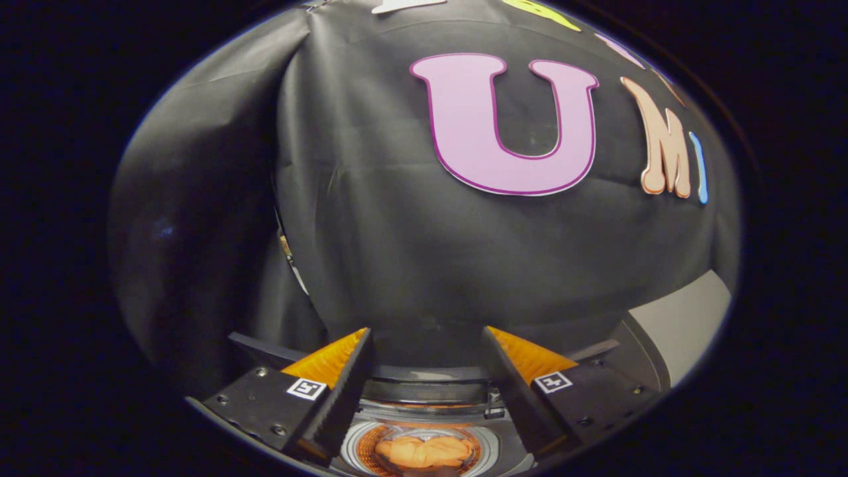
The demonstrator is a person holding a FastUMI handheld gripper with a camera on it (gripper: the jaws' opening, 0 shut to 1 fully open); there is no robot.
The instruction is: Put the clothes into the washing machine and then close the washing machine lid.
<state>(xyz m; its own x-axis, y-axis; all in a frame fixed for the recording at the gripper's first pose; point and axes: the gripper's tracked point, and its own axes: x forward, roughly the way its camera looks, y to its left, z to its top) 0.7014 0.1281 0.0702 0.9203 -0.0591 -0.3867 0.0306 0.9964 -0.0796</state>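
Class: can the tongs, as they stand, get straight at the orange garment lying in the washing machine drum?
Probably yes: the tongs are open and empty, and the orange garment lies uncovered in the drum below and between them.

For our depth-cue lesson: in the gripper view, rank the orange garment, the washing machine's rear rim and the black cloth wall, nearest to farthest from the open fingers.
1. Orange garment, in the drum between the fingers.
2. Rear rim, just beyond it.
3. Black cloth wall, behind the machine, farthest.

A washing machine [424, 424] is sitting low between the gripper [427, 344] fingers, which are standing spread apart, gripping nothing. Its round drum is lying open, and an orange garment [424, 452] is resting crumpled inside the drum.
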